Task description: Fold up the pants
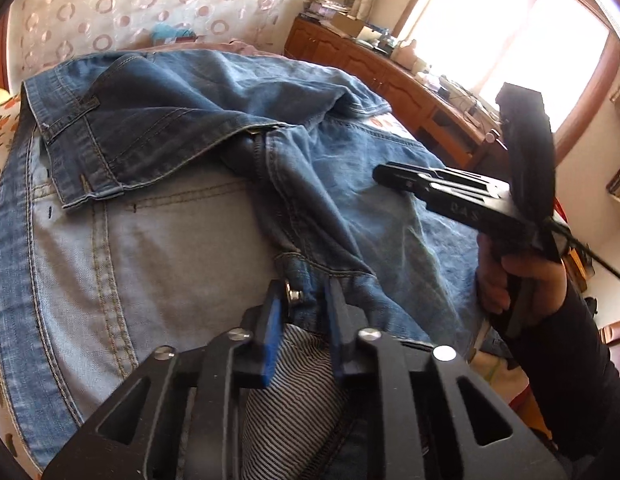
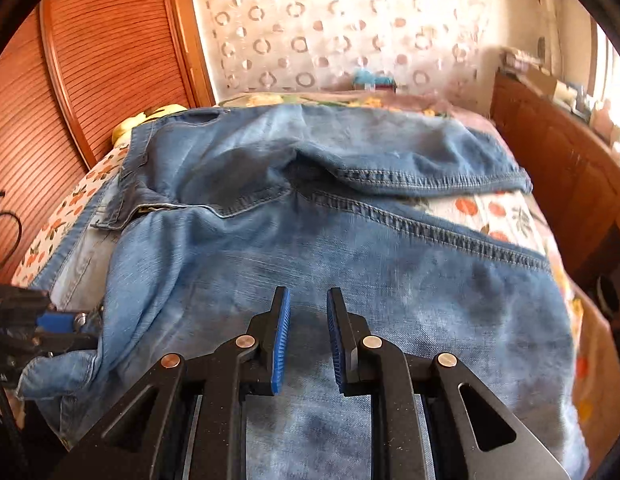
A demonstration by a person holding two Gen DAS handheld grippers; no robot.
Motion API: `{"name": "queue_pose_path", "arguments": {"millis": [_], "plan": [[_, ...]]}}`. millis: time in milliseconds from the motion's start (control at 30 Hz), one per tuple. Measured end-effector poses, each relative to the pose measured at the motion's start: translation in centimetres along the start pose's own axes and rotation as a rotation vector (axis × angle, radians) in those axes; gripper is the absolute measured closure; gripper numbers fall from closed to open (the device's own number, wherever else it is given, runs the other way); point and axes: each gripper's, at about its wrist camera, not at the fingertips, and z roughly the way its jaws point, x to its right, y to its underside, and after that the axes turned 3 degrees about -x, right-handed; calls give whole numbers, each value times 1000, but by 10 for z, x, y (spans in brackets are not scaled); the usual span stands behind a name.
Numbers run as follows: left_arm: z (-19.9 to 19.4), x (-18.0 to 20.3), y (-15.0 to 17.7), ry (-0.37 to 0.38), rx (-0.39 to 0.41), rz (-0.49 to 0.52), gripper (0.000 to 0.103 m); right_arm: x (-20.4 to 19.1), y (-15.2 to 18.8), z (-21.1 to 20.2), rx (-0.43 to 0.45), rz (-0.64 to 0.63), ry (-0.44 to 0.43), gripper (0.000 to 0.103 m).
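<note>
The left gripper (image 1: 305,304) points steeply down, its blue pads nipping cloth at the tips. The right gripper (image 2: 307,334) tilts down too, jaws slightly apart with nothing between them, held by a hand (image 1: 510,276) in a dark sleeve.

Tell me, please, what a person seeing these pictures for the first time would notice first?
The blue jeans come first: they lie spread across a bed with a fruit-print cover, the waist area rumpled. Next, the left gripper sits at the waistband beside the metal button, denim between its blue pads. The right gripper hovers over one leg with nothing between its pads.
</note>
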Motion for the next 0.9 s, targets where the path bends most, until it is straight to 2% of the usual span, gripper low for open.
{"name": "queue_pose_path", "arguments": {"millis": [133,233,367,467,700,800,900], "plan": [[-10,2,5,-30,32,18,90,6,-2,1,-8,44,-1,84],[-34,-11,6,-48,71,7,90,3,-4,1,-6,41,2,84],[-69,-50,-1,-159,135,-26,90,3,-3,3,-16,30,7,84],[-79,-72,-9,-237,143,-16,90,1,-3,4,-19,21,15,84],[-59,-98,-27,-290,101,-15,90,-1,-4,4,-23,2,27,83],[-48,-103,-36,-329,98,-10,89,1,-3,4,-23,0,28,83],[-52,-108,-41,-336,118,-16,91,2,-2,4,-22,-2,29,82]]}}
